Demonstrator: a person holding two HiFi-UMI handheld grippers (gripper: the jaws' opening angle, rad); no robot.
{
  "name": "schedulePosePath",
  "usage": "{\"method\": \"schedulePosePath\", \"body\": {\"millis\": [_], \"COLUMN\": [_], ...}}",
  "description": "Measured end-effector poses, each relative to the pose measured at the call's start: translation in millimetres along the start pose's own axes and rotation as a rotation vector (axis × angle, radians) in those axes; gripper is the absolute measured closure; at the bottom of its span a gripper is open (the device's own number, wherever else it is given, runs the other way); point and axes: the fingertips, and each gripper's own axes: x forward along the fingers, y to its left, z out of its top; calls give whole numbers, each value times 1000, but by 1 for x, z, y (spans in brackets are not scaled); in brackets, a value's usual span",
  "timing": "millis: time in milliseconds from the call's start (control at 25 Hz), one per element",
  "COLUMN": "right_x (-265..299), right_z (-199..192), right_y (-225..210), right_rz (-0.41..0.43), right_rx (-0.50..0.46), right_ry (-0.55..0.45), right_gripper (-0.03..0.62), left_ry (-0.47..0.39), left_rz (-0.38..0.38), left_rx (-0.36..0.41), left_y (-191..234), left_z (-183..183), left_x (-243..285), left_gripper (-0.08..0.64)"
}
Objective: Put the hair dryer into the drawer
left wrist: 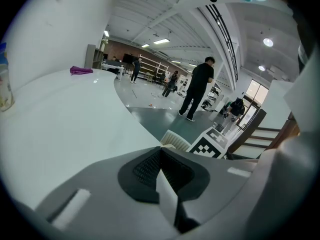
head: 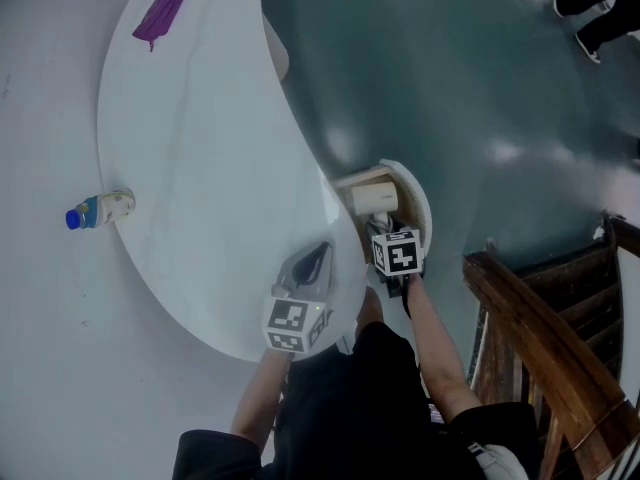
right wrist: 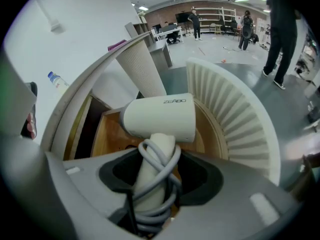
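Note:
A white hair dryer [head: 375, 198] with its grey cord wound round the handle hangs in the open wooden drawer [head: 418, 196] at the round table's edge. My right gripper [head: 385, 226] is shut on the handle from above. In the right gripper view the hair dryer [right wrist: 160, 116] points its body across the drawer [right wrist: 112, 134], with the handle and cord between my right gripper [right wrist: 155, 184] pads. The ribbed white drawer front [right wrist: 235, 119] curves round to the right. My left gripper [head: 312, 263] rests over the table edge beside the drawer. The left gripper [left wrist: 162, 171] is shut with nothing held.
The white round table [head: 200, 168] bears a small blue-capped bottle [head: 100, 209] at its left edge and a purple object [head: 160, 13] at the far side. A wooden stair railing [head: 540, 348] stands at the right. A person [left wrist: 197, 89] stands on the dark floor beyond.

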Motion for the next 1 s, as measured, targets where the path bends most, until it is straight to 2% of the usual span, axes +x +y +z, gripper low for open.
{"method": "schedulePosePath", "body": {"millis": [600, 1000], "right_x": [34, 49], "right_z": [-4, -5], "right_y": [-12, -24], "right_rz": [-21, -42], "right_rx": [18, -10], "right_ry": [97, 145], "right_gripper": [367, 367], "left_ry": [10, 18], "left_rz": [10, 12], "left_rx": [-17, -31], "left_y": [8, 11], "left_z": [-2, -4], "left_x": [5, 7], "left_gripper": [552, 552]}}
